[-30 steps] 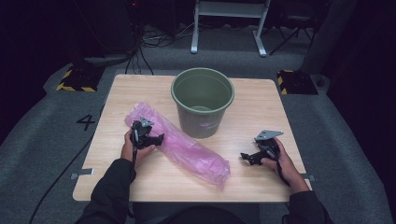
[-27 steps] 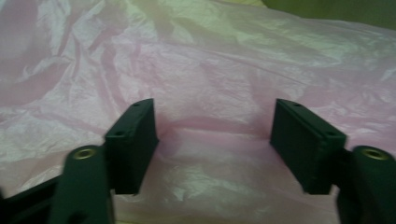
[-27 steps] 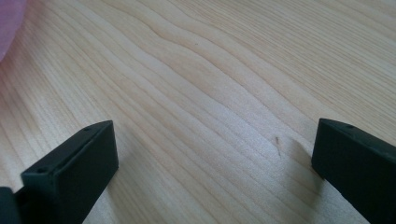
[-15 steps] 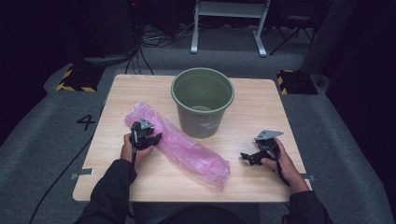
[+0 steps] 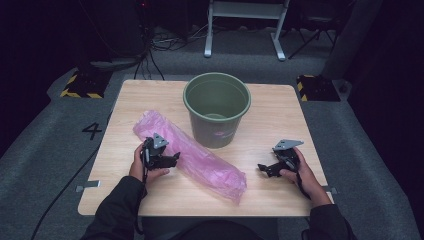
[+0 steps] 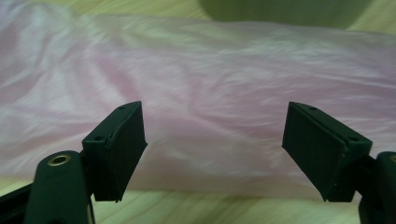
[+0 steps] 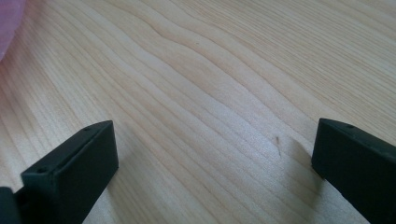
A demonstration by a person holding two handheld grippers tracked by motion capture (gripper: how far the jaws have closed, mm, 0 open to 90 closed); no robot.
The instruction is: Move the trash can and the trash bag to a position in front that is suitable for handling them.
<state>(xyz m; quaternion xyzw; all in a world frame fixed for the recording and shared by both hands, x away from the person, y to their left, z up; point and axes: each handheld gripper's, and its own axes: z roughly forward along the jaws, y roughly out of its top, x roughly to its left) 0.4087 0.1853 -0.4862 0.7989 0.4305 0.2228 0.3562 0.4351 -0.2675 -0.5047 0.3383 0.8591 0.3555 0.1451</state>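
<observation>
Left gripper (image 5: 172,161) shifted slightly since earlier frame, jaws just reopened; now spread wide, released, pink bag (image 5: 200,160) lying past them, unpinched. Bag: thin crinkled translucent plastic, long roll shape, lies diagonally across pale wood-grain table (image 5: 280,125), front of round olive-green plastic bucket (image 5: 217,107). Right gripper (image 5: 262,169) unmoved, right of bag, jaws apart over bare wood, grasping nothing.

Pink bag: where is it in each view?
High view: pink bag lies slantwise at table centre-left, in front of the bucket.
Left gripper view: bag spans the frame beyond the jaws.
Right gripper view: a pink sliver at top left.
Shared landmark: the wooden table.
</observation>
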